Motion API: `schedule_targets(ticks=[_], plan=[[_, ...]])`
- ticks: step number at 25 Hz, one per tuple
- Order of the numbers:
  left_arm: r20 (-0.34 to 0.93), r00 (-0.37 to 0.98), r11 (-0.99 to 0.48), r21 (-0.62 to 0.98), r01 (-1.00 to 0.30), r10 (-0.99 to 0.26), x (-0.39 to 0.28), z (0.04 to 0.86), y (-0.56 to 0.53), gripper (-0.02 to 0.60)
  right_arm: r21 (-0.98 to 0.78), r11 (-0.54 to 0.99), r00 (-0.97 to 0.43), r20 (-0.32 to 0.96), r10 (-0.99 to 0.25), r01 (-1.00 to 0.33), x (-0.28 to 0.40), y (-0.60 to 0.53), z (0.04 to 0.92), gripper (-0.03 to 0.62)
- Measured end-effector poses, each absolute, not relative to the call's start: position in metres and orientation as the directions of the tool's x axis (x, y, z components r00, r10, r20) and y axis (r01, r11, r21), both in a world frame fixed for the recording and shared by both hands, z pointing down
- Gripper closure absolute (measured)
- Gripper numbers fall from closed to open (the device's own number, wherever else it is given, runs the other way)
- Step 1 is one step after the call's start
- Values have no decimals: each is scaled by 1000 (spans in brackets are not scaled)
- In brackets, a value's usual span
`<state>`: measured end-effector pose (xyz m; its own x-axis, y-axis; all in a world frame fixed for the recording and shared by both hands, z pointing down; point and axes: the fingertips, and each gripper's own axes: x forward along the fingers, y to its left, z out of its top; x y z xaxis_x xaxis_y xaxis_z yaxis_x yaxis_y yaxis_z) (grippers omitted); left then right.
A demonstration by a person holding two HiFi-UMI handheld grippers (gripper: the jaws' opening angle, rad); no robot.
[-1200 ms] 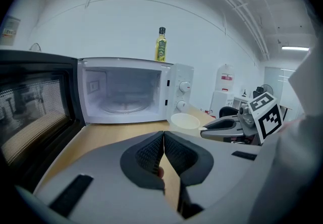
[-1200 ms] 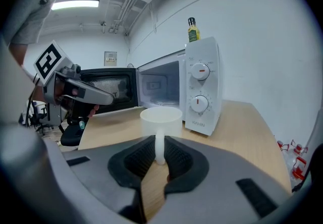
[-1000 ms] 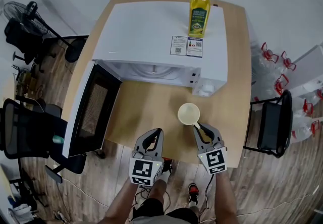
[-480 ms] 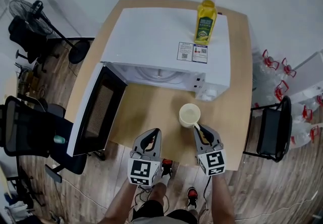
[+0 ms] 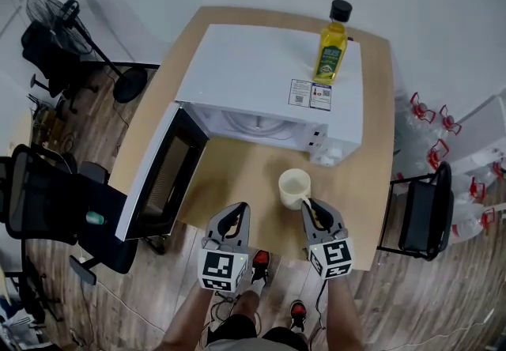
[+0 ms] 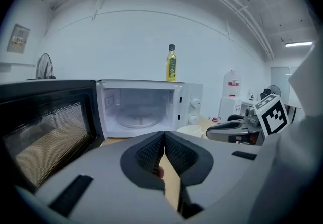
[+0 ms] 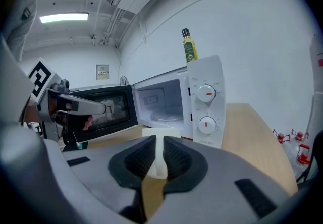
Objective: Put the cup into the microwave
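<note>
The right claw (image 7: 159,143), nearly closed, pinches the handle of the cup (image 5: 294,187), which has edged nearer the open microwave (image 5: 269,73) in the last second and looks just clear of the bench (image 5: 237,179); the left claw (image 6: 163,140) is closed and empty, so the carry inside seems begun

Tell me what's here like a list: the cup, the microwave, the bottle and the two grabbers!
cup: cream, outside, in front of the microwave
right gripper: shut on the cup's handle
left gripper: shut, nothing in it
microwave: white, on the wooden table
microwave door: wide open, swung to the left in the head view
bottle: yellow, black cap, upright on top of the microwave
</note>
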<state>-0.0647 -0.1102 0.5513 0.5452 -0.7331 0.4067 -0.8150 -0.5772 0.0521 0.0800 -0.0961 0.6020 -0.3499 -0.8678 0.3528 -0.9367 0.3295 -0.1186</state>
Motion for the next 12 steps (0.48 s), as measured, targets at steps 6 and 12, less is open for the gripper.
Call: schedule_targets(ticks=[6, 12], plan=[[391, 542, -570, 52, -820, -744, -73, 542, -111, 557, -116, 336, -355, 334, -873, -935, 70, -99, 588, 543], [377, 540, -567, 45, -822, -753, -84, 533, -116, 557, -112, 331, -350, 299, -888, -937, 62, -106, 569, 545]])
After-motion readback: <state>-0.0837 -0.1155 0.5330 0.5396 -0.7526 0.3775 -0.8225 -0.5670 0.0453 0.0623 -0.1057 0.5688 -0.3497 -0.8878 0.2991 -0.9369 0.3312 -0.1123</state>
